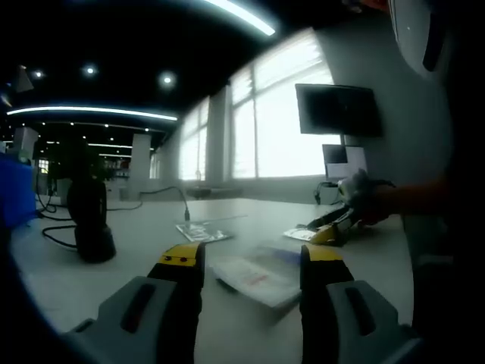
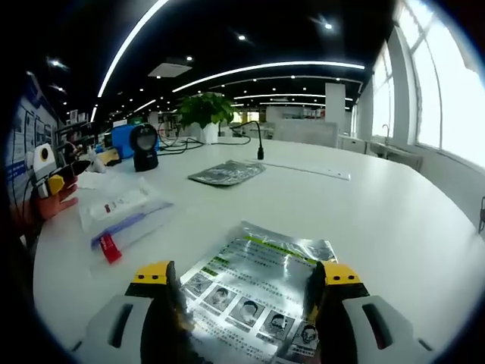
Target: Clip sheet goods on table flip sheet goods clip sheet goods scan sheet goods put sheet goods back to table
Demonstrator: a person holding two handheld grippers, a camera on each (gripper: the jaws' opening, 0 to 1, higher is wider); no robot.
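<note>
I am bringing the right gripper (image 2: 246, 292) in low over the white surface (image 2: 394, 205), its fingers spread wide and gripping nothing; the silver printed packet (image 2: 254, 292) is lying flat between them, reaching forward past the tips. The left gripper (image 1: 250, 262) is hovering, fingers likewise wide and empty, with a clear bag (image 1: 254, 274) lying between and just beyond its tips. I am judging the risk this way: the packet is thin and flat, so closing could push it along the surface or pinch only a crumpled edge, and it could slip during the flip
</note>
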